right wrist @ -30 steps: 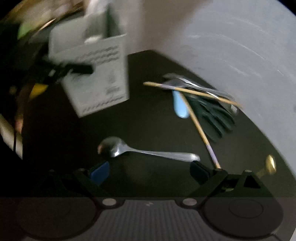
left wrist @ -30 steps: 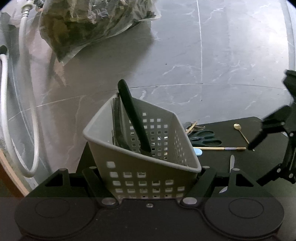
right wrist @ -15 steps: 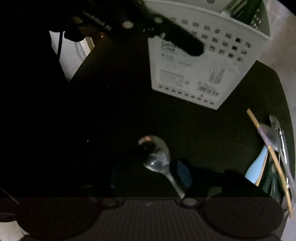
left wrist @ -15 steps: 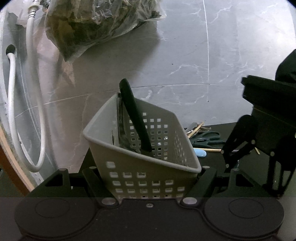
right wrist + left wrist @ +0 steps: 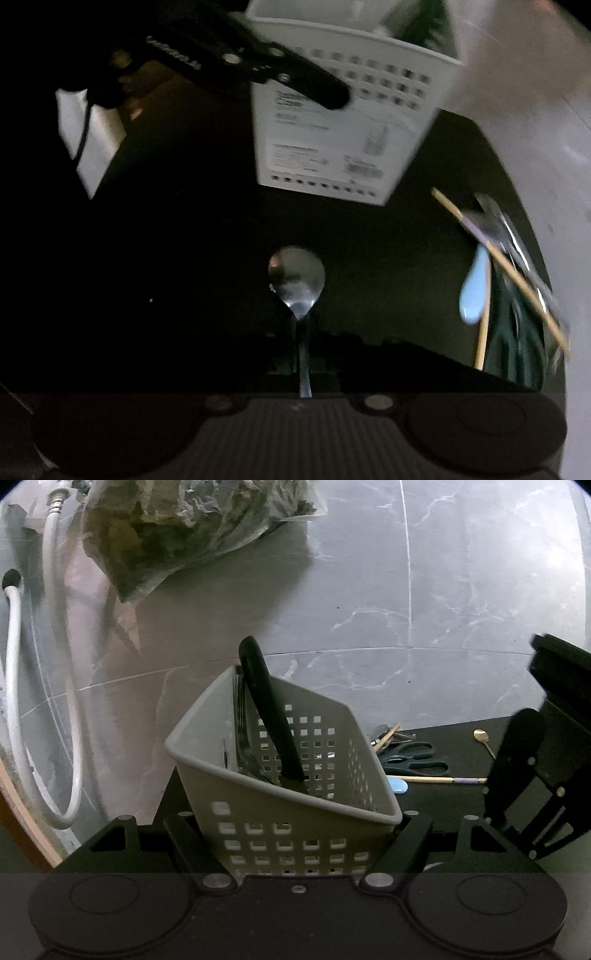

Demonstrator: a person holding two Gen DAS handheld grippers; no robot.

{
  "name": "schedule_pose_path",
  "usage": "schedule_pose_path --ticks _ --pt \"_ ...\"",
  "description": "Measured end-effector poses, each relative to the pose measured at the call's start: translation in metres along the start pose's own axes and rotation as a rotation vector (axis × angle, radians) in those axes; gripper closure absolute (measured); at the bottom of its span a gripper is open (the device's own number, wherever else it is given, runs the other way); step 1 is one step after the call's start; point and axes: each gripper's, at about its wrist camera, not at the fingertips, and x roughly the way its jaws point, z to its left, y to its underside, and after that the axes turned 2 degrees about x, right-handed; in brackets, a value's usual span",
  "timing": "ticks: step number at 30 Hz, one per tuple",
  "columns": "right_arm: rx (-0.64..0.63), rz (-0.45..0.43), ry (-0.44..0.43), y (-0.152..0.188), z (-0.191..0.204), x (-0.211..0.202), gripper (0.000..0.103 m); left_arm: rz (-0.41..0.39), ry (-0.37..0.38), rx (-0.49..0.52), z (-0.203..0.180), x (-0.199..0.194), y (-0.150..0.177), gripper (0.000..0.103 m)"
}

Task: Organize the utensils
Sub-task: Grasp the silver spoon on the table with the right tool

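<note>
A white perforated basket (image 5: 288,834) stands tilted on the black mat, and my left gripper (image 5: 295,819) is shut on its near wall. Inside it lean a black-handled utensil (image 5: 269,709) and some forks (image 5: 242,731). A silver spoon (image 5: 297,280) lies on the mat with its bowl pointing away from me. My right gripper (image 5: 303,354) points steeply down, its jaws closing tight on the spoon's handle. The same gripper (image 5: 517,775) shows at the right of the left wrist view.
Dark green scissors (image 5: 413,757), a wooden chopstick (image 5: 436,779), a pale blue spoon (image 5: 399,785) and a small gold spoon (image 5: 480,734) lie on the mat to the right of the basket. A plastic bag (image 5: 184,528) and a white hose (image 5: 14,701) sit on the marble floor beyond.
My right gripper swung over the silver spoon, rolled, came down and closed from wide open onto its handle. The left gripper and the basket stayed put.
</note>
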Motion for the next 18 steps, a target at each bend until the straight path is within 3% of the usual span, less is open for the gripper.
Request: schedule_pose_path --ticks 8,13,16,17,18 --pt "0.184 -0.039 0.052 -0.002 0.010 -0.001 0.099 -0.002 0.050 0.021 0.011 0.001 0.001 0.026" --pt "0.440 -0.125 0.096 0.014 -0.007 -0.017 0.099 -0.006 0.071 0.030 0.014 0.002 0.001 0.026" --pt "0.657 -0.201 0.086 0.024 -0.021 -0.026 0.099 -0.008 0.082 0.035 0.016 0.002 0.002 0.026" --pt "0.612 -0.140 -0.011 0.028 -0.025 -0.027 0.099 -0.008 0.085 0.037 0.017 0.002 0.002 0.026" --pt "0.680 -0.173 -0.010 0.032 -0.030 -0.031 0.099 -0.008 0.089 0.038 0.017 0.002 0.002 0.026"
